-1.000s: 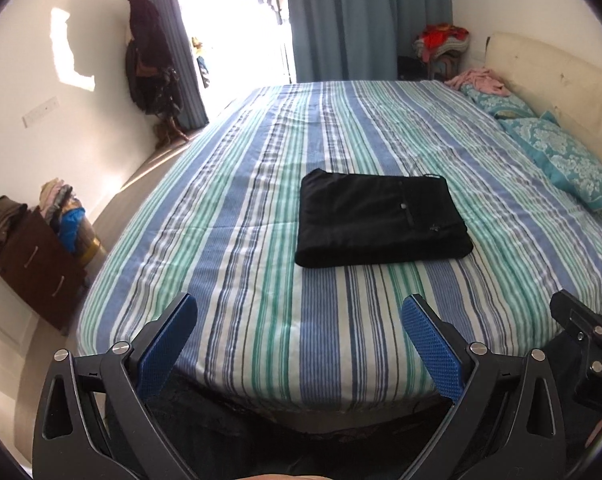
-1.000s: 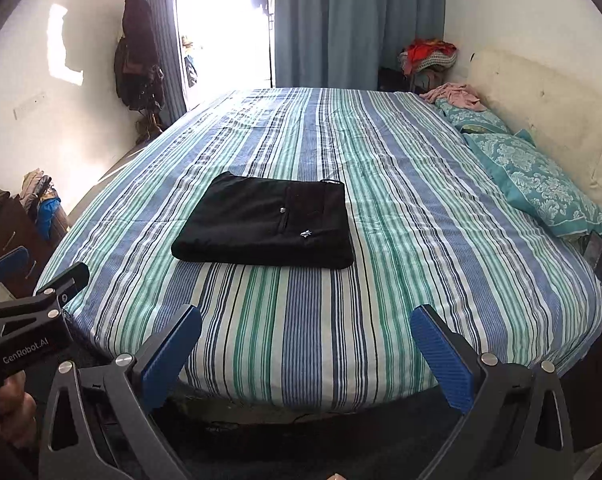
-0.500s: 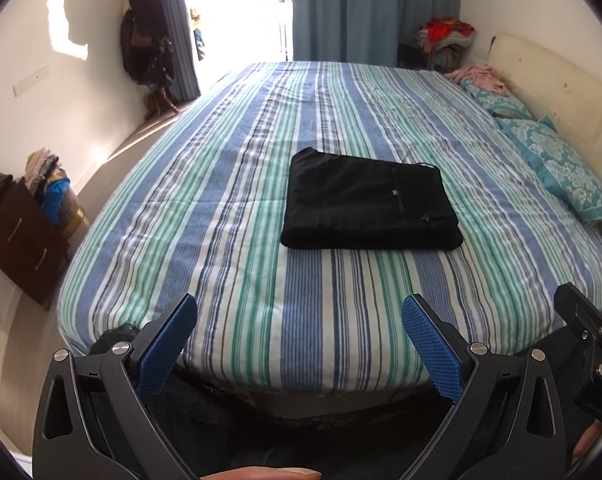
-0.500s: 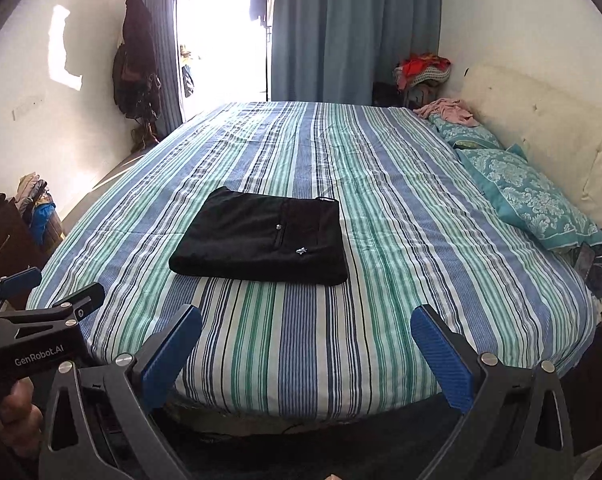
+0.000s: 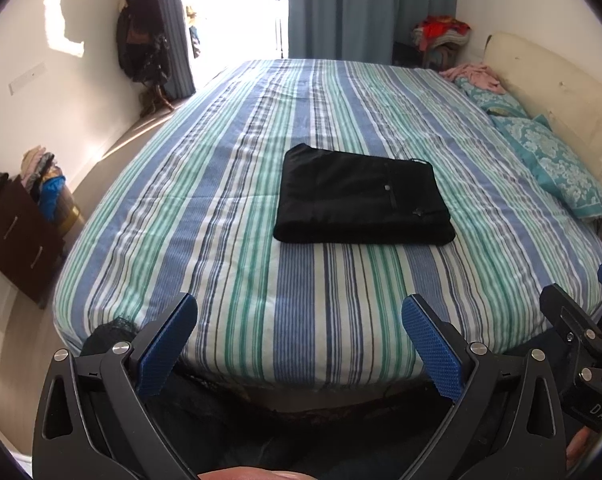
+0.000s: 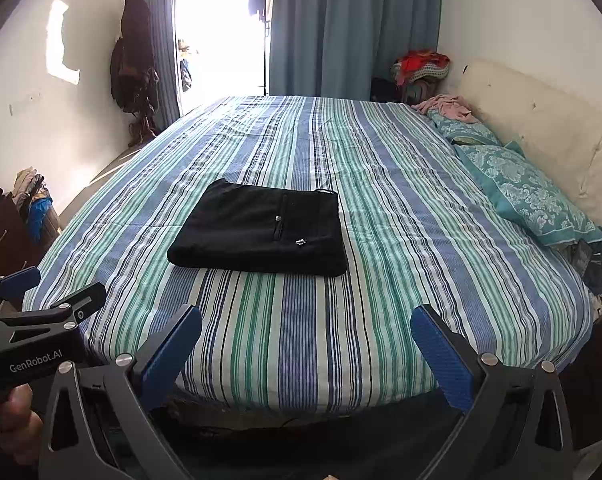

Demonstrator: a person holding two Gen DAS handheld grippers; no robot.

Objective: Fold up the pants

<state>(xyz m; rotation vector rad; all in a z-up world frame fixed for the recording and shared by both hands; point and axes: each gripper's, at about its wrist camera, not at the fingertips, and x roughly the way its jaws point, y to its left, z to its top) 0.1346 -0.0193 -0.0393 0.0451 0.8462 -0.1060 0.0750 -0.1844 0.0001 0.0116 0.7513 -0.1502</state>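
Observation:
The black pants [image 5: 361,200] lie folded into a flat rectangle on the striped bed [image 5: 221,220]; they also show in the right wrist view [image 6: 261,236] on the bed [image 6: 401,240]. My left gripper [image 5: 299,322] is open and empty, held off the near edge of the bed, well short of the pants. My right gripper [image 6: 305,334] is open and empty too, beyond the bed's near edge. The left gripper also shows at the left of the right wrist view [image 6: 37,304], and the right gripper at the right edge of the left wrist view [image 5: 581,312].
Teal pillows [image 6: 529,196] and a cream headboard [image 6: 541,128] are at the right. A dark dresser with clothes [image 5: 17,216] stands at the left. Blue curtains [image 6: 353,28] and a coat rack [image 6: 135,60] are at the far wall.
Both grippers have drawn back and up from the bed, so the pants look farther away. The pants have not moved.

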